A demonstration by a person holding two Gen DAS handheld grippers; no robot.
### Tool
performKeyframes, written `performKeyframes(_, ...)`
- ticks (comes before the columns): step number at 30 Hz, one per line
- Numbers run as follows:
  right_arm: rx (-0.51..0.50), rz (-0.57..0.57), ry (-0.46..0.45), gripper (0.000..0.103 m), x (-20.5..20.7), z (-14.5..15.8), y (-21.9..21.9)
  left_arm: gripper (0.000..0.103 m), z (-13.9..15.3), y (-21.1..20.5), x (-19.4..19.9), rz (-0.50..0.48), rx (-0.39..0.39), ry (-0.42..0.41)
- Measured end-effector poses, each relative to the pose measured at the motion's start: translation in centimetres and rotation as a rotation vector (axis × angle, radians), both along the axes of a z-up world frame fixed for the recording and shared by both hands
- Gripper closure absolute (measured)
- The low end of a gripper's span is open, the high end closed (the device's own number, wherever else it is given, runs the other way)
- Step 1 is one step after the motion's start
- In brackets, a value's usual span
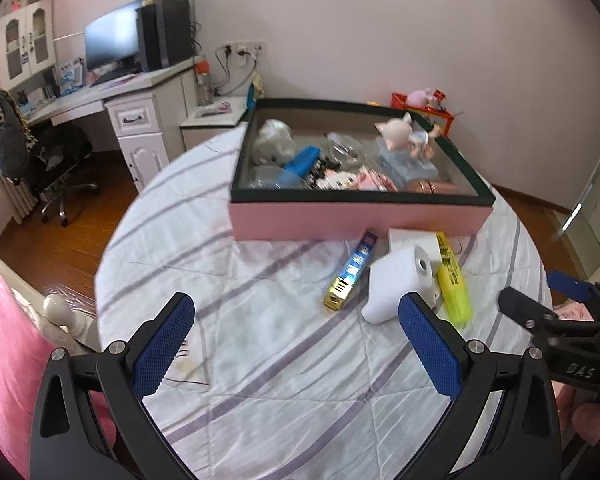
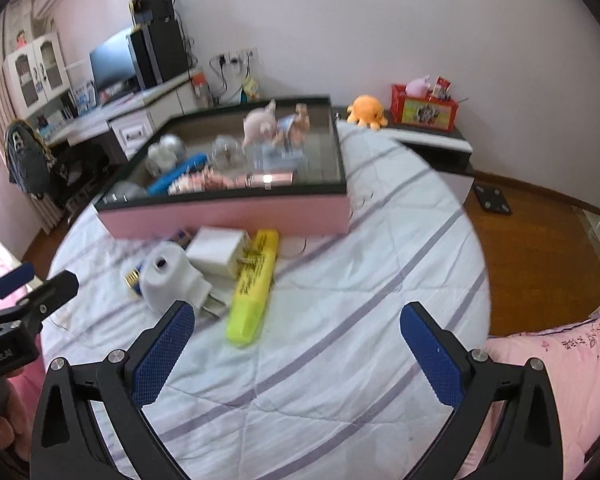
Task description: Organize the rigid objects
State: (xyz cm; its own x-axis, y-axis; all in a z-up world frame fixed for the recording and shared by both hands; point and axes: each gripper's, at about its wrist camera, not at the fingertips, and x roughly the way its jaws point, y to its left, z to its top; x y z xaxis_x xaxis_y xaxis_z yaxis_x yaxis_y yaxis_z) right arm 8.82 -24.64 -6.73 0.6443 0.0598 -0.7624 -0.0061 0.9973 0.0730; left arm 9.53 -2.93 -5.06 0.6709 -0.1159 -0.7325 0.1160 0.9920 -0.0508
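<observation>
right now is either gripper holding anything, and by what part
Nothing is held. The left gripper and right gripper are both open above the striped bedcover, with the yellow highlighter and white plug adapter lying untouched.

bed [image 2: 340, 280] (striped cover) | pink box [image 2: 228, 216] | highlighter [image 2: 252, 284] | chargers [image 2: 168, 276]

White letters "DAS" stand on the black body of the right gripper [image 1: 540, 300], seen in the left wrist view. The yellow highlighter [image 2: 252, 284] carries black print, too blurred to read. Embroidered writing on the pink bedding [image 2: 560, 360] and print on the blue-and-gold tube [image 1: 350, 272] are likewise illegible.
</observation>
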Motion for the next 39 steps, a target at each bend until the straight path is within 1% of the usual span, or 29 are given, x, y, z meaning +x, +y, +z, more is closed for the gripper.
performKeyframes(4, 0.0, 0.022, 0.032, 0.0, 1.3, -1.5, 0.4, 0.0, -1.4, -0.6, 0.7, -0.01, 0.01, 0.028)
performKeyframes(7, 0.005, 0.039, 0.05, 0.0, 2.4, -2.3, 0.7, 0.0, -2.3, -0.5, 1.5, 0.001, 0.013, 0.043)
performKeyframes(12, -0.018, 0.049, 0.085, 0.012, 4.1, -3.6, 1.5, 0.0, -3.6, -0.6, 3.4, 0.0, 0.053, 0.054)
performKeyframes(14, -0.025, 0.051, 0.093, 0.023, 4.5, -3.9, 1.7, 0.0, -4.1, -1.0, 4.3, -0.009, 0.09, 0.059)
performKeyframes(15, -0.035, 0.05, 0.093, 0.025, 4.7, -4.0, 1.9, 0.0, -4.3, -1.2, 4.6, -0.016, 0.101, 0.063)
performKeyframes(17, -0.052, 0.054, 0.093, 0.029, 5.1, -4.1, 2.3, 0.0, -4.9, -1.4, 5.4, -0.035, 0.1, 0.082)
performKeyframes(19, -0.076, 0.059, 0.091, 0.031, 5.4, -4.2, 2.7, 0.003, -5.4, -1.6, 6.1, -0.047, 0.097, 0.1)
performKeyframes(21, -0.096, 0.056, 0.084, 0.035, 5.5, -4.2, 2.9, 0.004, -5.6, -1.6, 6.6, -0.047, 0.098, 0.103)
performKeyframes(23, -0.109, 0.057, 0.074, 0.038, 5.6, -4.3, 2.9, 0.004, -5.8, -1.6, 7.4, -0.05, 0.08, 0.119)
performKeyframes(25, -0.128, 0.062, 0.062, 0.041, 5.6, -4.3, 2.9, 0.011, -6.2, -1.8, 7.8, -0.066, 0.069, 0.134)
performKeyframes(27, -0.12, 0.074, 0.055, 0.046, 5.4, -4.2, 2.9, 0.014, -6.4, -2.4, 8.0, -0.083, 0.085, 0.126)
performKeyframes(28, -0.117, 0.08, 0.052, 0.052, 5.4, -4.2, 2.9, 0.019, -6.3, -2.6, 8.0, -0.096, 0.079, 0.123)
performKeyframes(29, -0.111, 0.084, 0.05, 0.057, 5.3, -4.1, 2.8, 0.021, -6.2, -2.7, 8.1, -0.104, 0.071, 0.123)
performKeyframes(30, -0.106, 0.084, 0.049, 0.06, 5.2, -4.1, 2.7, 0.026, -6.2, -2.8, 8.1, -0.109, 0.069, 0.121)
performKeyframes(31, -0.102, 0.081, 0.049, 0.066, 5.2, -4.0, 2.6, 0.033, -6.2, -2.9, 8.2, -0.117, 0.068, 0.118)
performKeyframes(32, -0.098, 0.075, 0.047, 0.075, 5.1, -3.9, 2.3, 0.038, -6.2, -3.1, 8.1, -0.126, 0.065, 0.116)
performKeyframes(33, -0.092, 0.069, 0.048, 0.076, 5.2, -3.8, 2.0, 0.044, -6.1, -3.2, 8.1, -0.13, 0.063, 0.115)
performKeyframes(34, -0.076, 0.071, 0.054, 0.076, 5.3, -3.8, 1.8, 0.048, -6.1, -3.4, 8.2, -0.133, 0.061, 0.114)
performKeyframes(35, -0.077, 0.078, 0.056, 0.076, 5.4, -3.8, 1.8, 0.049, -6.0, -3.6, 8.2, -0.138, 0.058, 0.115)
performKeyframes(37, -0.091, 0.088, 0.06, 0.076, 5.7, -3.9, 2.1, 0.057, -5.9, -3.7, 8.3, -0.147, 0.045, 0.115)
performKeyframes(39, -0.087, 0.089, 0.06, 0.076, 6.1, -3.9, 2.1, 0.057, -5.9, -3.9, 8.5, -0.151, 0.026, 0.119)
